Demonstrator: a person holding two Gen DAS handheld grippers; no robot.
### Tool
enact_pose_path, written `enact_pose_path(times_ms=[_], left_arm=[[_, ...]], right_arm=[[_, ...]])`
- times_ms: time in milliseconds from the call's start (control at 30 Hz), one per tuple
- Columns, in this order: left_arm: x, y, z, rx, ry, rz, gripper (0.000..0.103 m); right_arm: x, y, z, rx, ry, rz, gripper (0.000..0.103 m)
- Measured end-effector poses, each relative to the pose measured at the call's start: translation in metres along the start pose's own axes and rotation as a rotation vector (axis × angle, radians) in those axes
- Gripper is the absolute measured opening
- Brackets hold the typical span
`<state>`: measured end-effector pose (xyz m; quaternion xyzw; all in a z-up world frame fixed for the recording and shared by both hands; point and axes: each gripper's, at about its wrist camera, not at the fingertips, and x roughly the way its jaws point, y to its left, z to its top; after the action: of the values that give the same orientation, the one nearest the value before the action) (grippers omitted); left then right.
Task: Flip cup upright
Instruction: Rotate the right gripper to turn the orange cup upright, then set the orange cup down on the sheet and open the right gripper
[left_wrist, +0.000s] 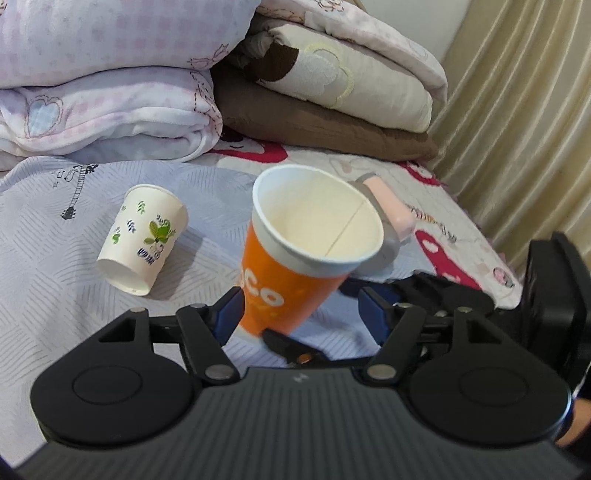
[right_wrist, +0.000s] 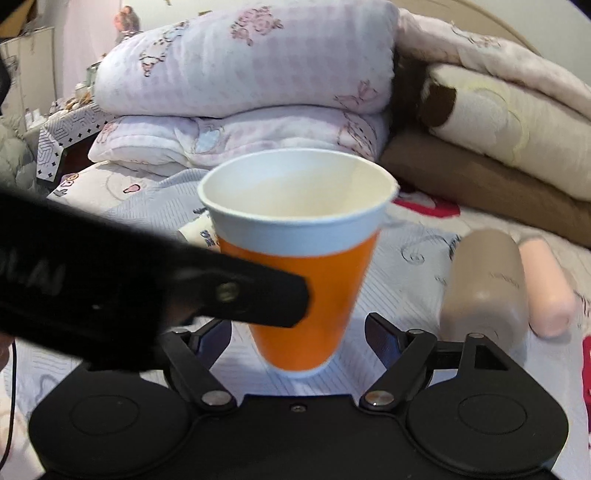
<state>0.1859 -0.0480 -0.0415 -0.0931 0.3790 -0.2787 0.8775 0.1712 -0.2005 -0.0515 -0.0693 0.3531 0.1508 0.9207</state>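
Observation:
An orange paper cup with a white rim stands mouth up between both grippers on the bed; it also shows in the right wrist view. My left gripper is open, its blue pads a little apart from the cup's sides. My right gripper is open with the cup's base between its fingers. One left finger crosses in front of the cup in the right wrist view. A white leaf-printed cup lies on its side to the left.
A grey bottle and a pink bottle lie on the bedsheet to the right. Folded quilts and blankets are stacked behind. A beige curtain hangs at right.

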Motion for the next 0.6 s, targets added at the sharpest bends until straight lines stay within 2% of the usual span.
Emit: enact_pose_path(times_ms=[100, 167, 267, 333, 467, 600], left_arm=[[-0.017, -0.006, 0.001, 0.011, 0.006, -0.001, 0.067], [-0.035, -0.012, 0.004, 0.028, -0.012, 0.001, 0.067], [-0.061, -0.020, 0.009, 0.049, -0.040, 0.011, 0.067], [-0.078, -0.026, 0.010, 0.069, -0.059, 0.031, 0.067], [-0.110, -0.046, 0.006, 0.128, -0.097, 0.090, 0.067], [-0.140, -0.060, -0.003, 0.115, -0.102, 0.090, 0.067]], right_arm=[[-0.008, -0.004, 0.006, 0.016, 0.069, -0.047, 0.085], [-0.019, -0.012, 0.014, 0.068, 0.114, -0.042, 0.085], [-0.045, -0.017, 0.022, 0.101, 0.122, -0.047, 0.085], [-0.065, -0.015, 0.020, 0.104, 0.114, -0.073, 0.085], [-0.115, -0.014, 0.012, 0.178, 0.048, -0.059, 0.085], [-0.152, -0.005, 0.004, 0.187, -0.007, -0.072, 0.085]])
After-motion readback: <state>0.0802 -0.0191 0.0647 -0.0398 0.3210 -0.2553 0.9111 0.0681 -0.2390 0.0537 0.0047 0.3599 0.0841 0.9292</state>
